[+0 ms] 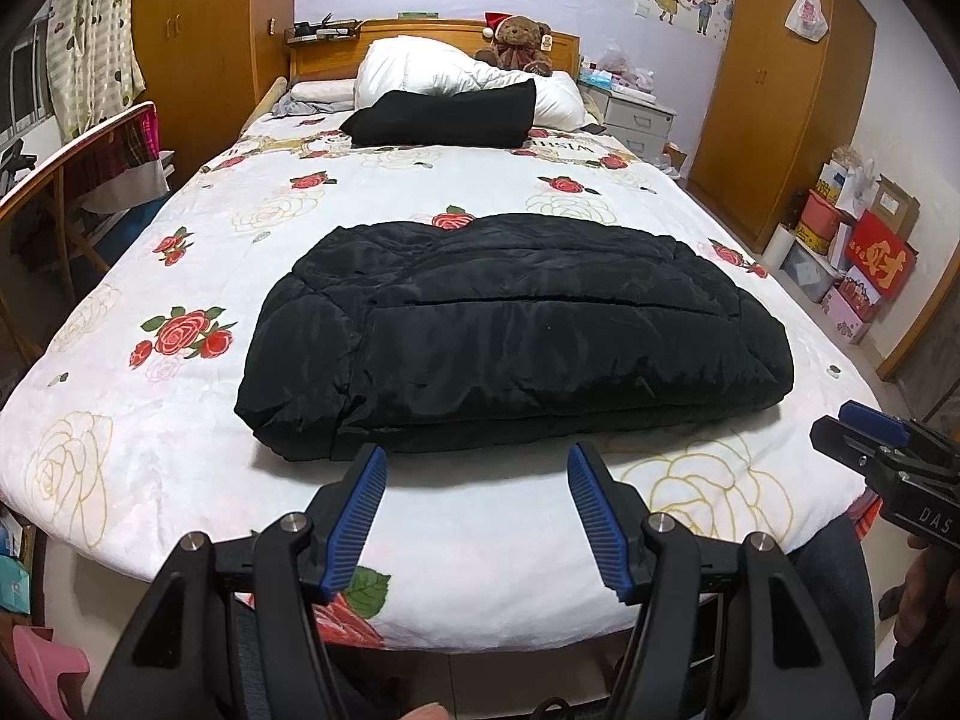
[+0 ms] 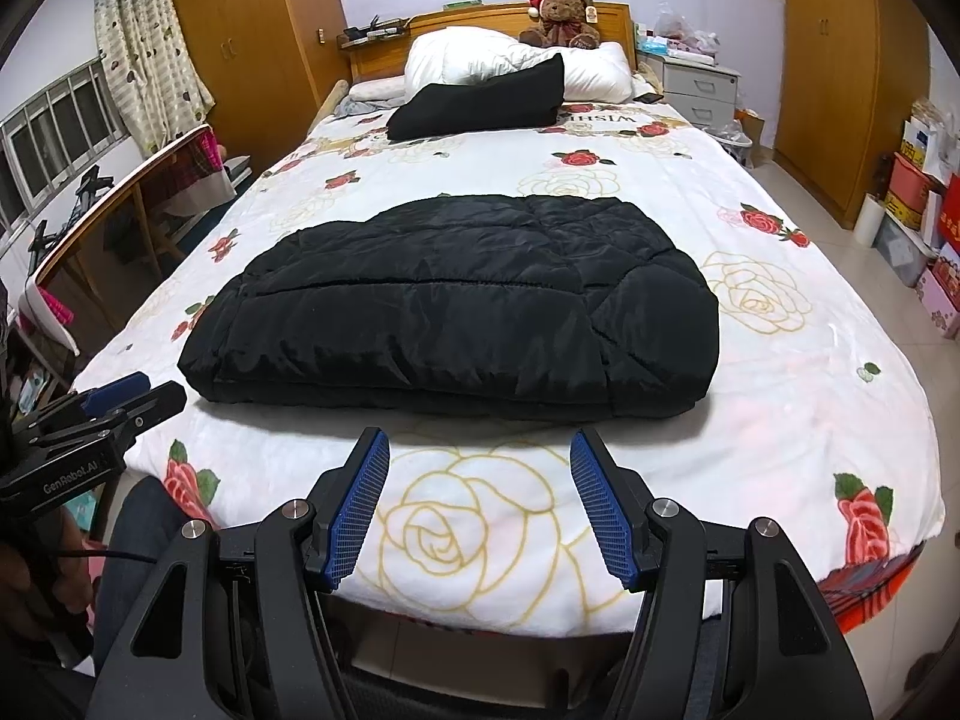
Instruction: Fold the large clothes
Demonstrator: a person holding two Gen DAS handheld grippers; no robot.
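A black quilted jacket (image 1: 516,330) lies folded into a thick rectangle on the rose-print bedspread (image 1: 180,420); it also shows in the right wrist view (image 2: 456,306). My left gripper (image 1: 477,465) is open and empty, just short of the jacket's near edge. My right gripper (image 2: 480,450) is open and empty, also just in front of the jacket's near edge. Each gripper shows at the side of the other's view, the right one (image 1: 864,426) and the left one (image 2: 138,396). A second folded black garment (image 1: 444,114) rests near the pillows.
A white duvet (image 1: 456,69) and a teddy bear (image 1: 519,42) sit at the headboard. A wooden table (image 1: 66,168) stands left of the bed. Drawers (image 1: 639,117), a wardrobe (image 1: 780,90) and stacked boxes (image 1: 852,252) stand to the right.
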